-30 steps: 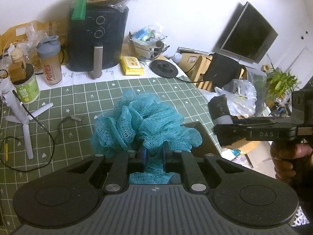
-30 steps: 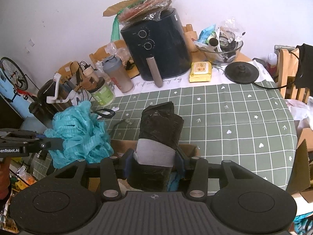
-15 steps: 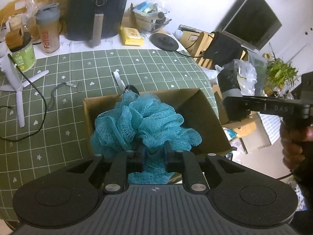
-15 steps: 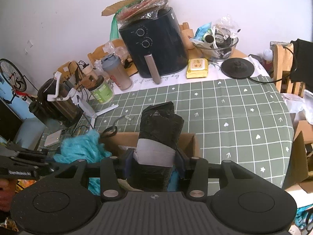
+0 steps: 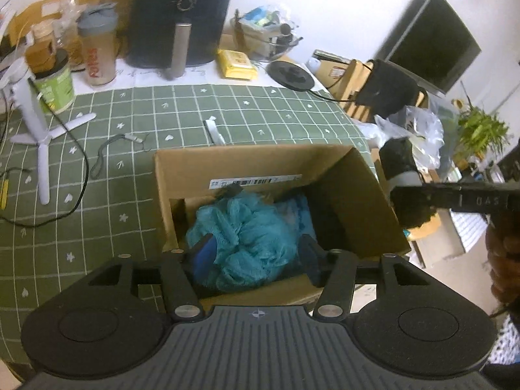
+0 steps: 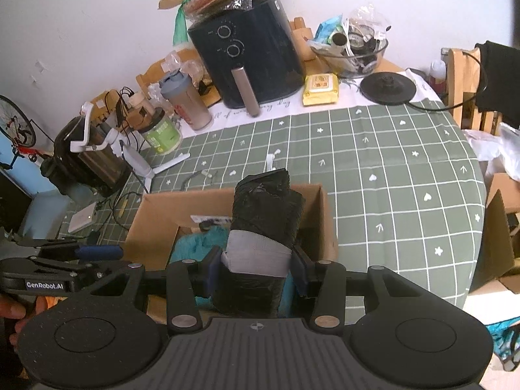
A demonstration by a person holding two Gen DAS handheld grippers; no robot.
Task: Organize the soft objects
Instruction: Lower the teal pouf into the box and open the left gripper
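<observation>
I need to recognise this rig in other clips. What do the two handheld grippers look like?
Both are matte black. Each has a ribbed centre plate, two round side discs and linkage bars with silver pivot screws, and blue pads. The left gripper is lettered GenRobot.AI in white; the right gripper reads DAS.

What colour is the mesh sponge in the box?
Teal blue mesh sponge; the left wrist view shows it best.

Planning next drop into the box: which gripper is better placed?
Right. The right gripper grips the black roll above the box; the left gripper is opening, its loofah already inside.
</observation>
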